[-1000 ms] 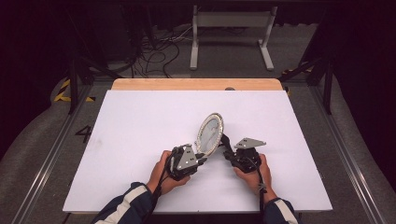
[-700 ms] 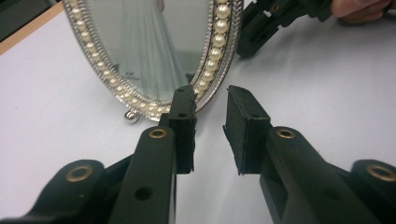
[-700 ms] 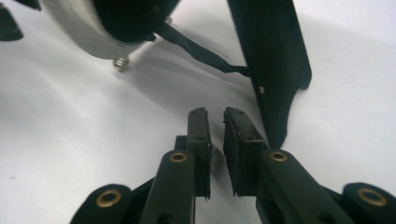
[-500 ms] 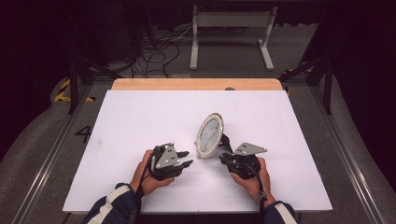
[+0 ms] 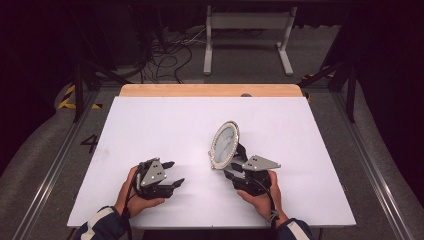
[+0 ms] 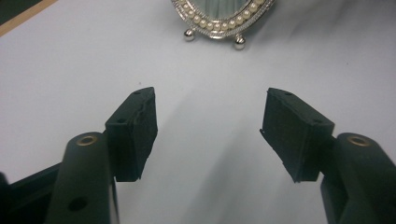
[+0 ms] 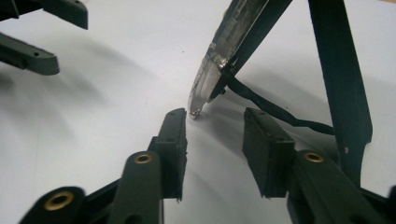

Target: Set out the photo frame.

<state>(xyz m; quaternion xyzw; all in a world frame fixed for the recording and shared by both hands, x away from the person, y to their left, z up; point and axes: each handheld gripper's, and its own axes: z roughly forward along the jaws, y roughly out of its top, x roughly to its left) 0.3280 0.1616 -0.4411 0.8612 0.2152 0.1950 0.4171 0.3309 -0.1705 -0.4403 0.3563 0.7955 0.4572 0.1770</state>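
Oval mirror (image 5: 224, 145) stood propped on table (image 5: 150, 125), centre-right. Left gripper (image 5: 172, 175) apart, jaws just opened wide, empty; right gripper (image 5: 231, 167) beside its base, half-open, empty. Advice: withdraw slowly, avoid nudging stand.

Oval pearl-rimmed mirror (image 5: 224, 145) stands upright on its rear prop.

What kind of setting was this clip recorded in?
Probably a lab or recording studio: a white table framed by metal rails, loose cables on the floor, dark surroundings, and only an oval picture frame set up.
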